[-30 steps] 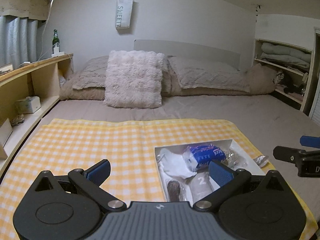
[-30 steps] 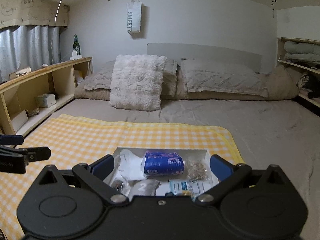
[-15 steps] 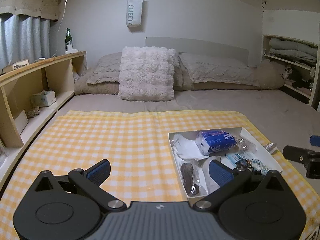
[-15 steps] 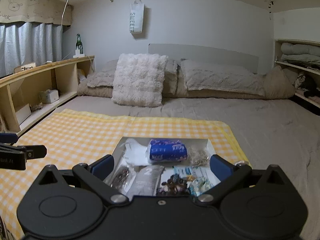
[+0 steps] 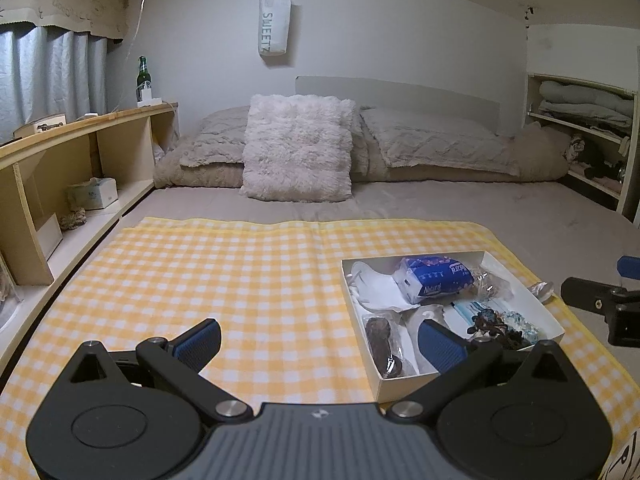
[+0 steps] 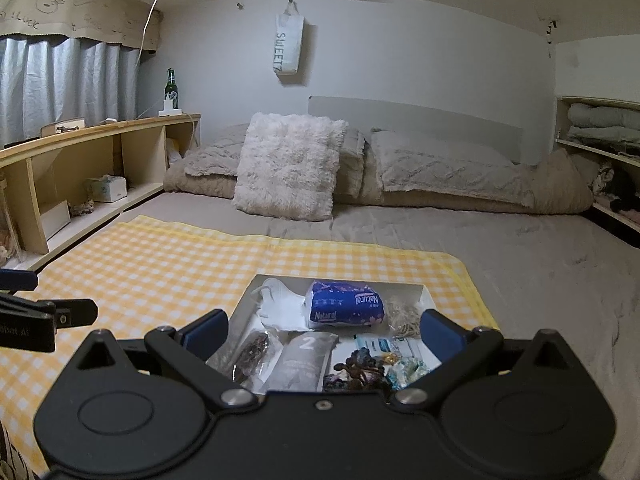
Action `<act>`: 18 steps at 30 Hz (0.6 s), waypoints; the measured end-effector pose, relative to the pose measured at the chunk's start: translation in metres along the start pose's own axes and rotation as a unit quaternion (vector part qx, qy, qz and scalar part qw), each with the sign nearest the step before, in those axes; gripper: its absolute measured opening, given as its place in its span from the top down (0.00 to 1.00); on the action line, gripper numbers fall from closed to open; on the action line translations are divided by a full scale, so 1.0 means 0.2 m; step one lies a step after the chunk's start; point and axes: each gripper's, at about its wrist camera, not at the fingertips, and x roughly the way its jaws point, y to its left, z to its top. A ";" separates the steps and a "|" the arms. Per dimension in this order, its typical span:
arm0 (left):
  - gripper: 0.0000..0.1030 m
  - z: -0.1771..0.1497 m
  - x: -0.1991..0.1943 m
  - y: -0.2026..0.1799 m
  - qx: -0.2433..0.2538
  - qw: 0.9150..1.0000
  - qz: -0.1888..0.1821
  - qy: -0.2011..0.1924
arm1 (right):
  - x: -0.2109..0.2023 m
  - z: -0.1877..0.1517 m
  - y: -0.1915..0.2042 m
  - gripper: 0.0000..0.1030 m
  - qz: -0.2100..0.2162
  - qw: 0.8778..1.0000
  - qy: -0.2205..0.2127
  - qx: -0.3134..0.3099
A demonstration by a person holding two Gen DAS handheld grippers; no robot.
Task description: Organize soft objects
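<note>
The white box point(image 6: 425, 294) is sitting on the yellow checked cloth point(image 5: 240, 280), which is lying spread over the bed point(image 5: 480, 208). All the soft items in view are lying inside the box: a blue tissue pack point(image 6: 345, 305) and a white mask point(image 6: 280, 308) along the far side, a bundle of tan rubber bands point(image 6: 404, 316) at the far right corner, a grey pouch marked 2 point(image 6: 306, 360) and a dark packet in clear film point(image 6: 252, 354) along the near side, and a cluster of dark and pale blue hair ties point(image 6: 372, 370) at the near right.

The right gripper point(image 6: 322, 332) is hovering directly over the near edge of the box, with its jaws spread wide and nothing between them. In the right wrist view the box is filling the lower centre of the frame, and the tissue pack is lying crosswise, its long axis running left to right across the line of the fingers.

The left gripper point(image 5: 320, 346) is likewise standing spread and empty. In the left wrist view the box is lying at lower right, behind the right finger, while bare cloth is occupying the lower left and centre.

The right gripper is judged the nearer one to the contents. The items are lying packed and overlapping, so neighbouring pieces and the box walls are crowding any grasp. Whether the items are waiting to be sorted out or have been gathered in cannot be told.
</note>
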 end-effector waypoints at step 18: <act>0.00 0.00 -0.01 0.00 0.001 1.000 0.001 -0.004 | -0.01 0.00 0.00 0.00 -0.001 1.000 0.000 -0.002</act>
